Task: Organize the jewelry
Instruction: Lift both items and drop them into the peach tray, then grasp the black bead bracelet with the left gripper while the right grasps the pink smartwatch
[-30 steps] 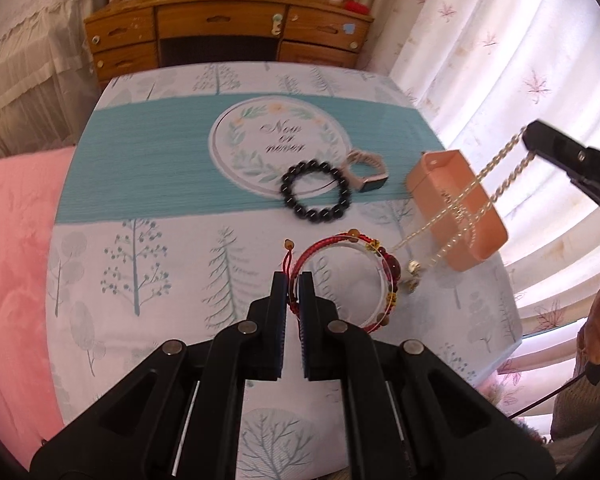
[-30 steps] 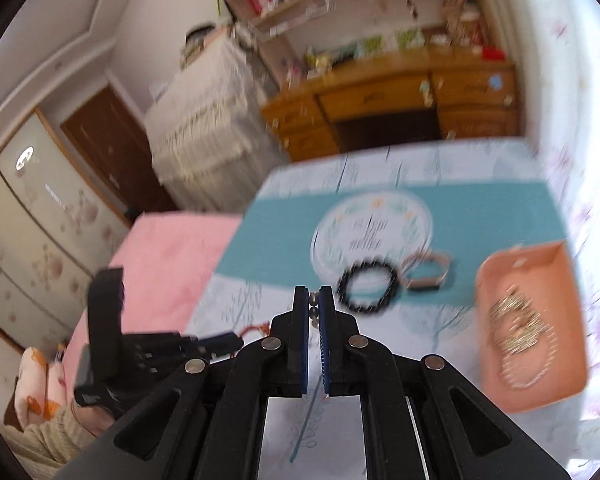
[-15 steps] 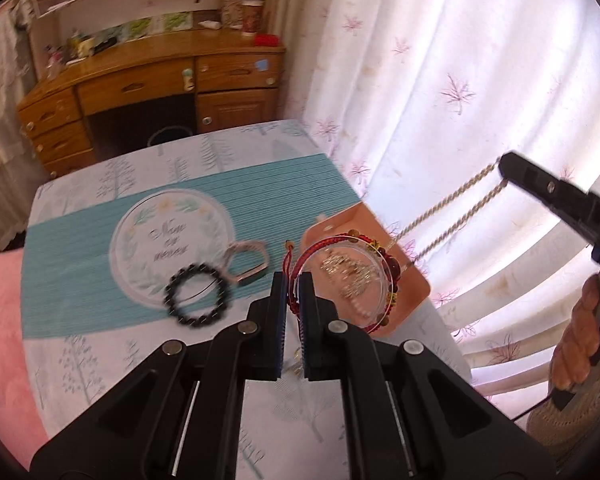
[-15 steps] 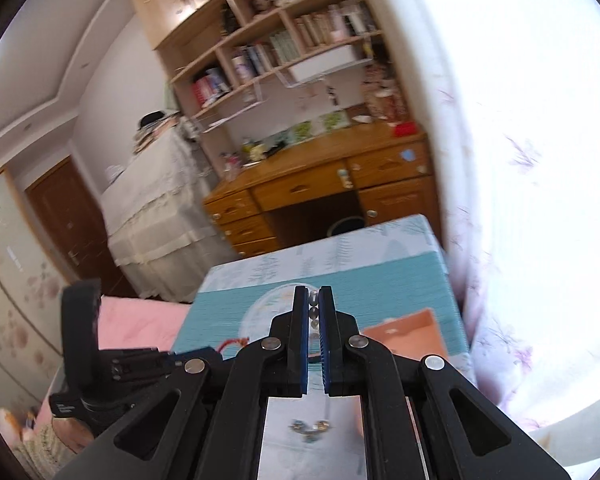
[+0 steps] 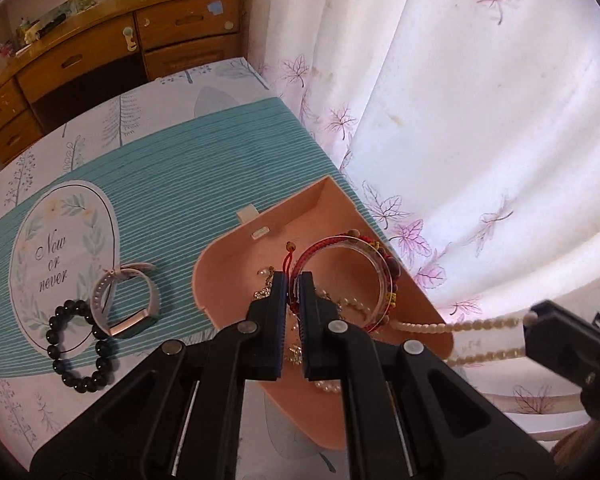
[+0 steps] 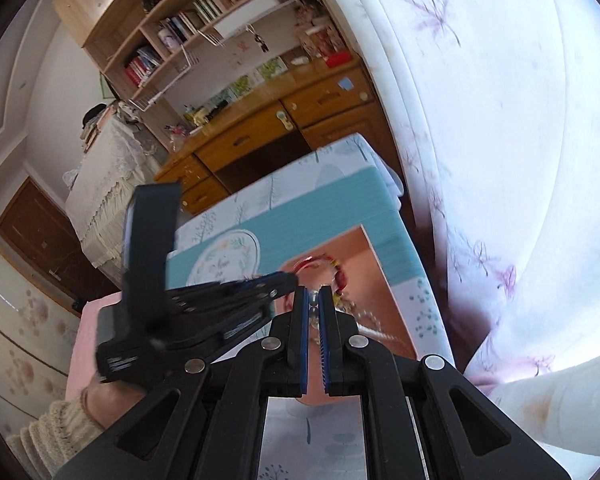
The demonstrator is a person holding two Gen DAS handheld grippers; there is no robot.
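The left gripper [image 5: 293, 280] is closed on a red bracelet [image 5: 346, 276] over the pink tray [image 5: 228, 268]; the right gripper [image 6: 313, 295] is closed on a pearl necklace [image 5: 460, 326].

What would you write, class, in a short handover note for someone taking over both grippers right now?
Left gripper: shut on the red bracelet, held over the pink tray.
Right gripper: shut on the pearl necklace, which trails into the tray.
Done: some chain jewelry already lies in the tray.
Left: release both pieces into the tray, then collect the black bead bracelet and the watch from the teal mat.
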